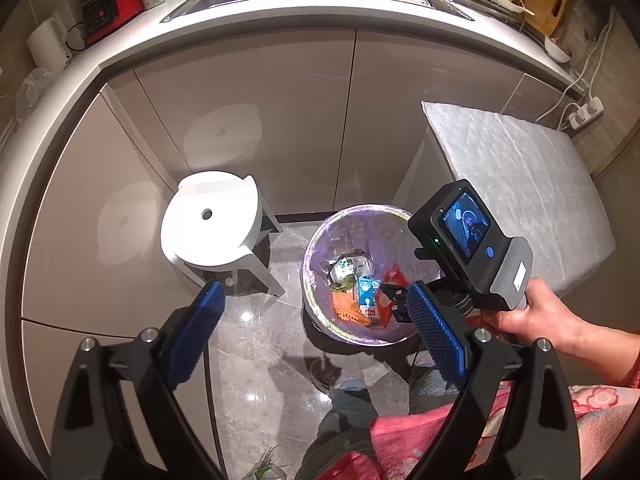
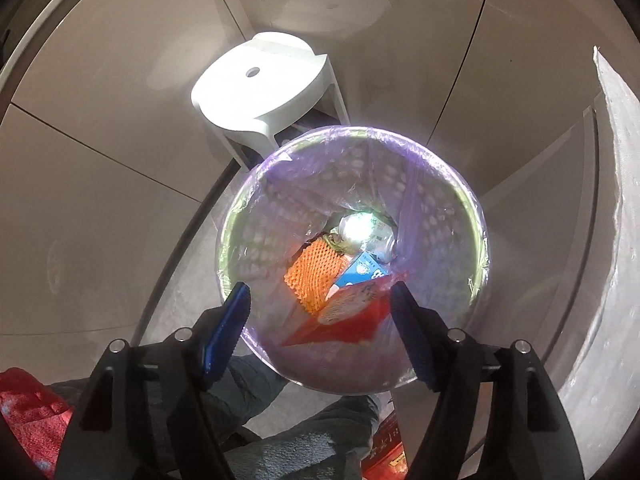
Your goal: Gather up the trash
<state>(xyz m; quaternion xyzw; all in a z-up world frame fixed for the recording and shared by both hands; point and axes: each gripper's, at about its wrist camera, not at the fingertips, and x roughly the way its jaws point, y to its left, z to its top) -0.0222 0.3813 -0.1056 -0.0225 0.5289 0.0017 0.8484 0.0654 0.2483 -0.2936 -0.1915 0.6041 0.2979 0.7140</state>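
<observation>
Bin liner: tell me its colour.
Translucent pale purple liner, clearest in the right wrist view.

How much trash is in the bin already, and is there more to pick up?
Done: the bin already holds an orange foam net, a blue carton and a shiny can. In hand: nothing. The right tool is open over the bin, with a red wrapper loose below it. The left tool is open and empty. Left: no other trash shows on the floor here.

Open right claw (image 2: 320,320), red packet (image 2: 348,316), bin (image 2: 476,216)
</observation>
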